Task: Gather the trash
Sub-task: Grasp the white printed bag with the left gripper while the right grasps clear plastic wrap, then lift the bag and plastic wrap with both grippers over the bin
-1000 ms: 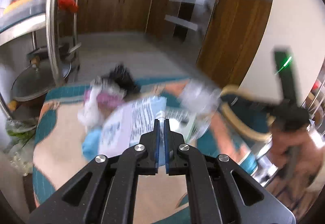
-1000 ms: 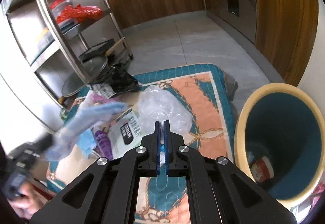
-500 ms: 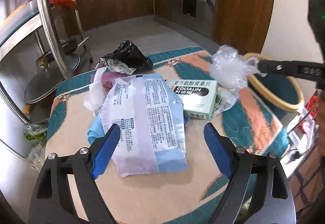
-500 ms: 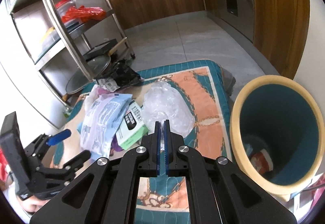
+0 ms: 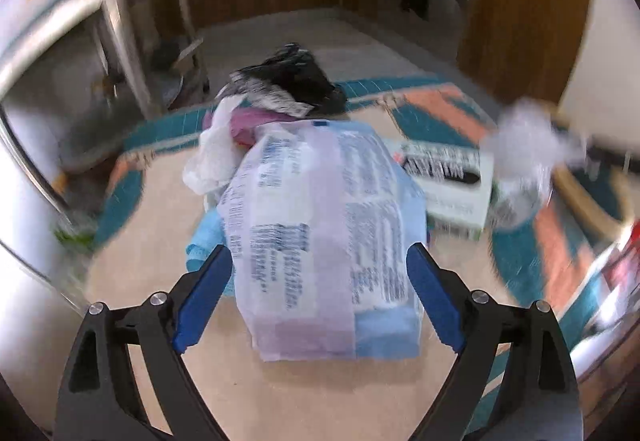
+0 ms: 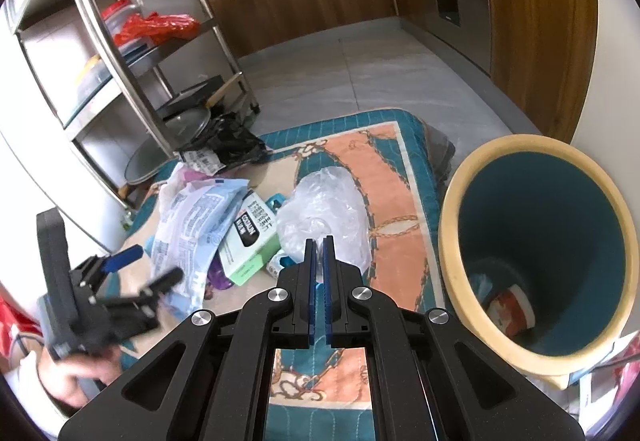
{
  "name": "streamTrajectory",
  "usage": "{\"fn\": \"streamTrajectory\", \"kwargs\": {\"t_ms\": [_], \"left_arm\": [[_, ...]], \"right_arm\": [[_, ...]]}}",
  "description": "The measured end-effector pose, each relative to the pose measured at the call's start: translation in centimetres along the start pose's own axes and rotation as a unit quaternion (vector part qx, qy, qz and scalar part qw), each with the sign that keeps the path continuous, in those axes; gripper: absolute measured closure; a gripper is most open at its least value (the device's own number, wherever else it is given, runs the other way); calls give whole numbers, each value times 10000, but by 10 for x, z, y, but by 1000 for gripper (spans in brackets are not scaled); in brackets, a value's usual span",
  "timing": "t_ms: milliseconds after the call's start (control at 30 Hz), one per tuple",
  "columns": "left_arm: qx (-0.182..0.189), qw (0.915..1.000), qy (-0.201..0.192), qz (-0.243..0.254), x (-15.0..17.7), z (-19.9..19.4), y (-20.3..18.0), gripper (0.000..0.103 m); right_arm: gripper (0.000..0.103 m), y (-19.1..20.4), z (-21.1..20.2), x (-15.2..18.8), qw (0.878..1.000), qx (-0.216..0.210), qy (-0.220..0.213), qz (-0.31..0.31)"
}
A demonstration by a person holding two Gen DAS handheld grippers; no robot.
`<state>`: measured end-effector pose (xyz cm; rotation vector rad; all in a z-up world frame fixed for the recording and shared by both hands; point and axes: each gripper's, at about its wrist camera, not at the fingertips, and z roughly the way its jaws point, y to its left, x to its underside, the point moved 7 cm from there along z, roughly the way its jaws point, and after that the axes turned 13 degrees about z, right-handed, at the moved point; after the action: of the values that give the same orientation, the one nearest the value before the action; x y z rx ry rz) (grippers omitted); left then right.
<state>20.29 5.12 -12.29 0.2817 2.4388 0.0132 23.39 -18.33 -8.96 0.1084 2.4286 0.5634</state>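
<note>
The left gripper (image 5: 319,287) is spread wide, one blue pad (image 5: 202,297) on each side of a printed plastic pouch (image 5: 320,225) — pale blue and lilac, covered with dark text. The pads flank the pouch's near end; contact cannot be confirmed. The pouch lies on a patterned cloth (image 5: 440,109) in teal, orange and beige. Behind the pouch: a white crumpled wrapper (image 5: 212,157), a purple item (image 5: 248,121), and a black plastic bag (image 5: 296,75) with a white label. To the right lies a white-and-green carton (image 5: 452,181) with bold black lettering. Further right, a clear crumpled plastic bag (image 5: 524,145) appears — blurred. A steel rack (image 5: 116,21) stands at the left.
</note>
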Motion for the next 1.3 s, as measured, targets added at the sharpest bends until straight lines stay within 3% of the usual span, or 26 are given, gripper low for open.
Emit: {"fn": "streamTrajectory", "kwargs": {"t_ms": [100, 167, 300, 533, 633, 767, 967, 1067, 1300], "left_arm": [[537, 9938, -113, -971, 5, -3, 31, 17], [953, 9834, 3, -1547, 16, 1, 45, 20], [1359, 9715, 342, -1911, 35, 17, 44, 25], [1568, 9710, 362, -1770, 37, 32, 35, 33], [1775, 9660, 303, -1857, 35, 37, 34, 48], [1716, 9669, 406, -1844, 38, 36, 32, 68], [1627, 9680, 465, -1856, 44, 18, 32, 85], [1628, 9698, 300, -1789, 36, 5, 30, 90], [1461, 9779, -526, -1396, 6, -46, 24, 93]], "right_arm": [[99, 1, -3, 0, 10000, -37, -39, 0], [99, 1, -5, 0, 10000, -64, -50, 22], [99, 4, -6, 1, 9999, -106, -55, 21], [99, 7, -6, 3, 9999, -145, -25, 1], [99, 5, -6, 4, 9999, -145, -7, 11], [99, 4, -8, 5, 9999, -142, -19, 52], [99, 5, -9, 5, 9999, -156, -21, 40], [99, 7, -10, 5, 9998, -176, -33, 12], [99, 8, -15, 6, 9998, -182, -99, -37]]}}
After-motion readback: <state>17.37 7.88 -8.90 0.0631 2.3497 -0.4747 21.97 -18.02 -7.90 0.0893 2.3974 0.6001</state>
